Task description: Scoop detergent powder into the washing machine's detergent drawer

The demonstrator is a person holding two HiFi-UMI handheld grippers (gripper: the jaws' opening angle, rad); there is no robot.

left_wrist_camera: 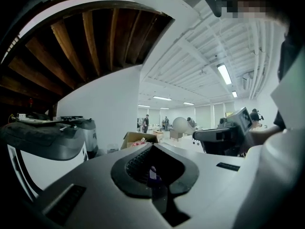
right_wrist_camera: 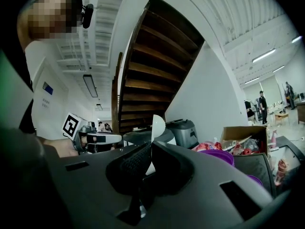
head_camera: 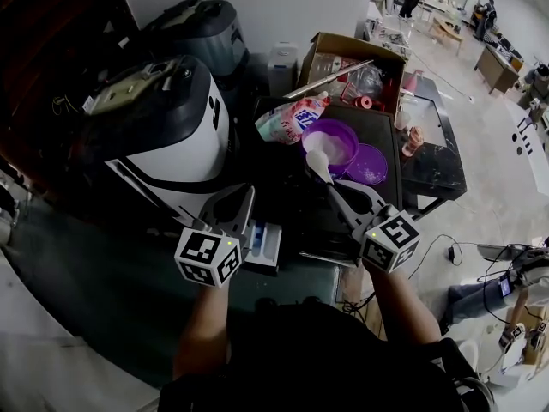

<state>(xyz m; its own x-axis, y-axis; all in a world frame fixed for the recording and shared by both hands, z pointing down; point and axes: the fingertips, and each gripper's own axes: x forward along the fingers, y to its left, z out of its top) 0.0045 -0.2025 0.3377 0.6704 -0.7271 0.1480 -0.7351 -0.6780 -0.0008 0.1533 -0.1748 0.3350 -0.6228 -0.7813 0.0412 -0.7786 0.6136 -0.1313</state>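
Head view: a rounded white-and-black washing machine (head_camera: 163,118) with its boxy white detergent drawer (head_camera: 262,247) pulled out beside the left gripper (head_camera: 240,209), jaws drawn together. The right gripper (head_camera: 333,189) clamps a white plastic spoon (head_camera: 319,166) at the powder-filled purple tub (head_camera: 347,131). Only its own view shows ribbed pads pinching the handle.

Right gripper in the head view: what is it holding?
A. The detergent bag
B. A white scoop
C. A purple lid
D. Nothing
B: the right gripper is shut on the handle of a white scoop, whose head sits at the near edge of the purple bowl of powder.
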